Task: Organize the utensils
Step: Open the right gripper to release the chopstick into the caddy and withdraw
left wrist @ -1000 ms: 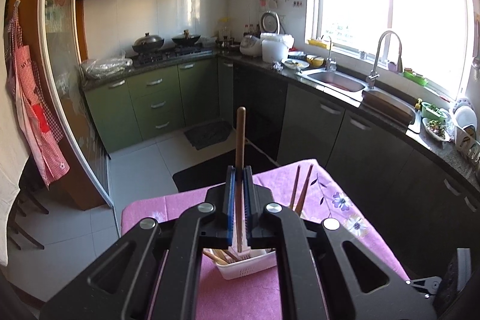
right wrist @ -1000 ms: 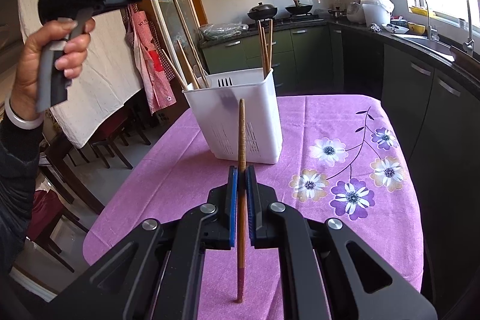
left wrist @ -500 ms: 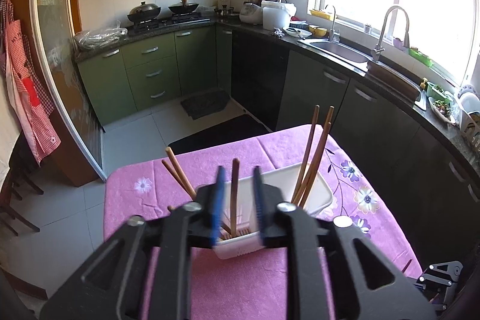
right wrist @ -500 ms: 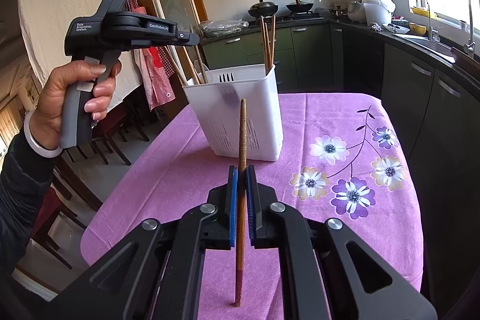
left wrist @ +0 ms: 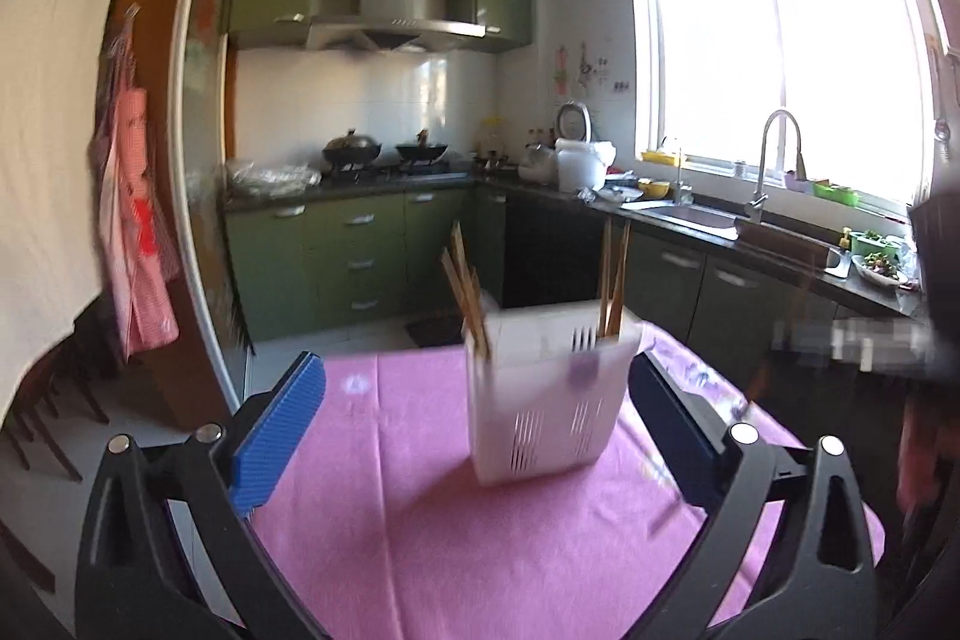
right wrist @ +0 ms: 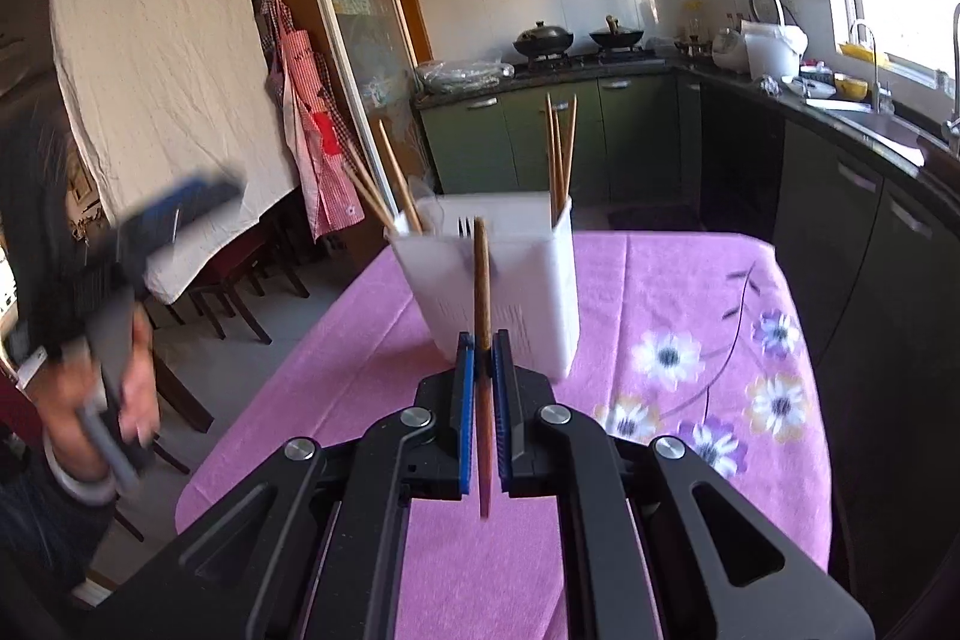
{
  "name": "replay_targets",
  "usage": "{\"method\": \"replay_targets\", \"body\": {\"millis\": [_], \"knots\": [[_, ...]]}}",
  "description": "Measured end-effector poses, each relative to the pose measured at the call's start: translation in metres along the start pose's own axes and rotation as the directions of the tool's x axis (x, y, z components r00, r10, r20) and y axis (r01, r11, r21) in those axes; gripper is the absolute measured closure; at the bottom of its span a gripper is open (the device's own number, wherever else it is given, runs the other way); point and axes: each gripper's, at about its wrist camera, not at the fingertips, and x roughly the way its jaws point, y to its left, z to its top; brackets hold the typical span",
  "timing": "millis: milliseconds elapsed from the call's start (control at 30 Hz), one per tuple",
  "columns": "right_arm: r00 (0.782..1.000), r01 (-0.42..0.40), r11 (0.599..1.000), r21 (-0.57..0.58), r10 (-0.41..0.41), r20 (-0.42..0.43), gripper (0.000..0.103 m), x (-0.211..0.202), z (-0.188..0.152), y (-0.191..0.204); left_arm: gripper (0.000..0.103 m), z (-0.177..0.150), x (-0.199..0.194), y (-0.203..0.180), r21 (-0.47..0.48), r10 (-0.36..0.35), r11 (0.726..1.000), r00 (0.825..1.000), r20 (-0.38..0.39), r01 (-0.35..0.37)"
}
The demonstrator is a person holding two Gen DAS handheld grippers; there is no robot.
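Surroundings: a kitchen; green cabinets [left wrist: 360, 244] at centre frame in the left wrist view, a range hood [left wrist: 390, 28] above them, two pots on the hob [right wrist: 576, 37] in the right wrist view, a sink with a tall tap [left wrist: 774, 160] under a bright window at the right.
Left side: a white cloth [right wrist: 156, 40] hangs at upper left of the right wrist view; a red checked apron [right wrist: 306, 118] hangs beside it.
Obstructions: nothing stands on the cloth between either tool and the holder.
Worktop: a table covered in pink cloth [right wrist: 660, 280] with printed flowers at lower right of the right wrist view.
Holder: a white plastic utensil holder [right wrist: 516, 280], box-shaped, slotted walls, upright at the centre of the worktop.
Contents: thin wooden chopsticks [right wrist: 558, 148] stand upright at its right corner; others [right wrist: 390, 184] lean out at its left corner.
Right tool [right wrist: 483, 388]: closed on a single dark wooden chopstick [right wrist: 482, 292], held near-upright between blue ribbed pads; its upper end overlaps the holder's front wall in view, the holder just beyond.
Left tool [left wrist: 474, 436]: jaws opening, spread wide, nothing between the pads; the holder shows in the gap, farther off. Picture blurred.
Left tool, side view: at mid-left of the right wrist view, gripped by a hand [right wrist: 129, 388], blurred, well left of the holder.
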Motion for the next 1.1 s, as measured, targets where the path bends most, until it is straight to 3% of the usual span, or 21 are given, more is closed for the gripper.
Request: {"method": "replay_targets", "body": {"millis": [100, 233, 433, 567, 700, 900, 1100], "knots": [[0.998, 0.007, 1.000, -0.023, -0.006, 0.056, 0.096, -0.008, 0.032, 0.003, 0.007, -0.034, 0.003, 0.006, -0.036, 0.029, 0.999, 0.998, -0.064, -0.031], [0.991, 0.006, 0.999, -0.045, 0.000, 0.131, 0.096, -0.020, 0.085, 0.008, 0.007, -0.055, 0.009, 0.012, -0.060, 0.049, 0.997, 0.993, -0.110, -0.055], [0.979, 0.024, 0.999, -0.046, -0.014, 0.203, 0.096, -0.016, 0.149, 0.009, 0.007, -0.059, 0.015, 0.014, -0.114, 0.009, 0.993, 0.992, -0.126, -0.023], [0.980, 0.058, 0.997, -0.048, -0.047, 0.194, 0.096, 0.005, 0.169, 0.006, 0.007, -0.058, 0.013, 0.011, -0.107, 0.023, 0.994, 0.994, -0.106, -0.035], [0.989, 0.077, 0.996, -0.040, -0.071, 0.131, 0.096, 0.041, 0.167, 0.000, 0.007, -0.055, 0.011, 0.008, -0.092, 0.037, 0.995, 0.995, -0.093, -0.046], [0.996, 0.087, 0.996, -0.031, -0.086, 0.019, 0.096, 0.097, 0.132, -0.010, 0.007, -0.054, 0.008, 0.004, -0.076, 0.039, 0.996, 0.995, -0.091, -0.046], [0.995, 0.091, 0.995, -0.031, -0.092, -0.029, 0.096, 0.124, 0.106, -0.013, 0.007, -0.054, 0.008, 0.008, -0.104, 0.030, 0.994, 0.995, -0.100, -0.041]]}}
